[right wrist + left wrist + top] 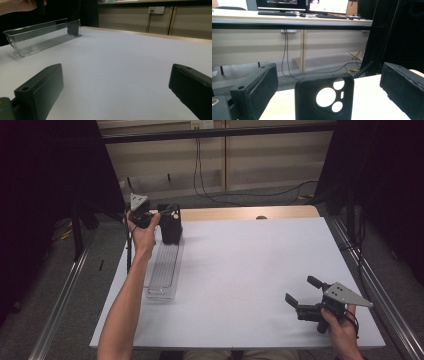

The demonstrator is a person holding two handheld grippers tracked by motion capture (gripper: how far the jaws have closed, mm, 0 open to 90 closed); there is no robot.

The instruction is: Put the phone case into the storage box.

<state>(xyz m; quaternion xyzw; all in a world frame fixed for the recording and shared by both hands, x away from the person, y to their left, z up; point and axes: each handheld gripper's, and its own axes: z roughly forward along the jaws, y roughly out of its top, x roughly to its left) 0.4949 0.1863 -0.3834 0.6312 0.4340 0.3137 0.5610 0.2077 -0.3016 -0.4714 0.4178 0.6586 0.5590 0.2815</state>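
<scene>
A black phone case (171, 227) with round camera cut-outs stands upright at the far end of a long clear plastic tray (161, 279) on the left of the white table. My left gripper (167, 215) is at that far end. In the left gripper view the case (324, 100) rises between the two jaws with a gap on each side, so my left gripper (328, 72) is open. My right gripper (301, 290) rests low near the table's front right corner, open and holding nothing. In the right gripper view its jaws (116, 68) face the tray (37, 37) across bare table.
The white table top (250, 265) has a wooden strip (250, 213) along its far edge. Metal rails run along both sides, with black curtains beyond. Cables hang on the wall behind, and a desk with monitors (302, 5) stands past the table.
</scene>
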